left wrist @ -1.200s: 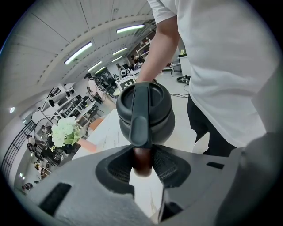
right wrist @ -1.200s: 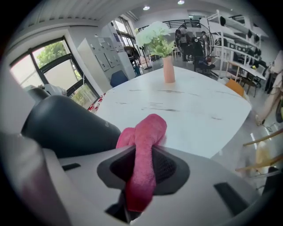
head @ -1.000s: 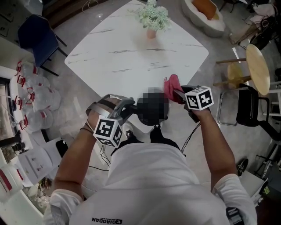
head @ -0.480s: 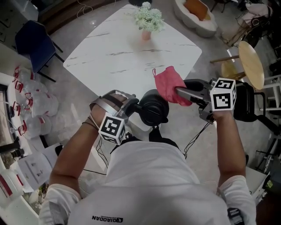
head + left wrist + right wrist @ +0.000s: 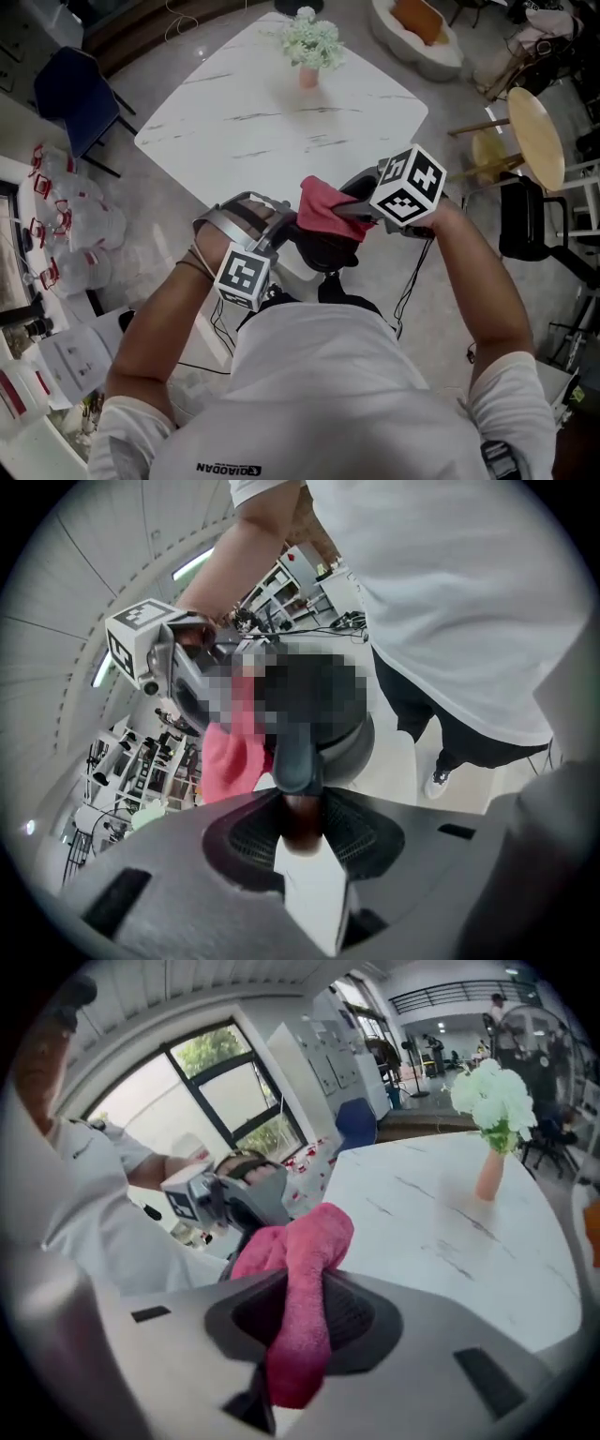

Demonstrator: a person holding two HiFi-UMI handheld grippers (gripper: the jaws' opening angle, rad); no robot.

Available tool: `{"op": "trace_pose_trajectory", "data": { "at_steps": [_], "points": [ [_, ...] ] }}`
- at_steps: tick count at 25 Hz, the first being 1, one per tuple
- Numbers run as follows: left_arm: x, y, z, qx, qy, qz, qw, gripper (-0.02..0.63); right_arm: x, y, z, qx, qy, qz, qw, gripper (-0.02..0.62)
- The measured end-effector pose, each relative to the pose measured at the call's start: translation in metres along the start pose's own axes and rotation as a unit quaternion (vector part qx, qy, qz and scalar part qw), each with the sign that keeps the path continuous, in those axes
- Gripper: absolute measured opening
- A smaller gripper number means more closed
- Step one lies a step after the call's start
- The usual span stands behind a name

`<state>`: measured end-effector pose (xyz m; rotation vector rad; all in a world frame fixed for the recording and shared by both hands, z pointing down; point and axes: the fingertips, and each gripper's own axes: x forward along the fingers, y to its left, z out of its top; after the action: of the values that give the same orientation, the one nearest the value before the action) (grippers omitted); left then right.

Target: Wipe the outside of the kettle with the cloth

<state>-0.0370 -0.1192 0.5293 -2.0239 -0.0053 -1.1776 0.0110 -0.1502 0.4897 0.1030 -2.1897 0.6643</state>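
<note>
I hold a black kettle (image 5: 325, 249) in the air in front of the body, off the table. My left gripper (image 5: 281, 231) is shut on its dark handle (image 5: 298, 754), which runs between the jaws in the left gripper view. My right gripper (image 5: 352, 212) is shut on a pink cloth (image 5: 322, 206) and lays it over the kettle's top, on its far side. In the right gripper view the cloth (image 5: 305, 1307) hangs through the jaws, bunched at the tip. The kettle's body (image 5: 349, 754) is partly covered by a mosaic patch.
A white marble table (image 5: 262, 122) with a pink vase of pale flowers (image 5: 309, 47) lies ahead. A blue chair (image 5: 70, 89) and water bottles (image 5: 80, 225) are at the left. A round wooden stool (image 5: 539, 136) and a black chair (image 5: 530, 225) stand at the right.
My right gripper swung out to the right with the cloth, then came back left and up, rolling over, so the cloth now lies on the kettle. The left gripper rolled a little.
</note>
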Motion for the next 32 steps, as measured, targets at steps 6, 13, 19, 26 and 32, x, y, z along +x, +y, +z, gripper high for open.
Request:
{"op": "trace_pose_trajectory", "data": {
  "at_steps": [6, 13, 19, 26, 32],
  "points": [
    [0.000, 0.002, 0.001, -0.016, 0.014, -0.002, 0.9998, 0.120, 0.021, -0.027, 0.006, -0.054, 0.053, -0.022, 0.997, 0.101],
    [0.001, 0.008, -0.001, -0.005, 0.038, 0.006, 0.9992, 0.120, 0.043, -0.065, -0.006, -0.101, 0.125, -0.041, 0.986, 0.100],
    [0.002, 0.011, 0.003, 0.005, 0.046, 0.003, 0.9989, 0.120, 0.061, -0.095, -0.028, -0.117, 0.171, -0.043, 0.977, 0.100],
    [0.002, 0.002, 0.008, -0.036, 0.046, -0.033, 0.9977, 0.120, 0.083, -0.122, -0.040, -0.105, 0.170, -0.040, 0.979, 0.100],
    [0.004, 0.002, 0.003, -0.062, 0.054, -0.041, 0.9958, 0.120, 0.102, -0.144, -0.050, -0.106, 0.182, -0.054, 0.976, 0.098]
  ]
}}
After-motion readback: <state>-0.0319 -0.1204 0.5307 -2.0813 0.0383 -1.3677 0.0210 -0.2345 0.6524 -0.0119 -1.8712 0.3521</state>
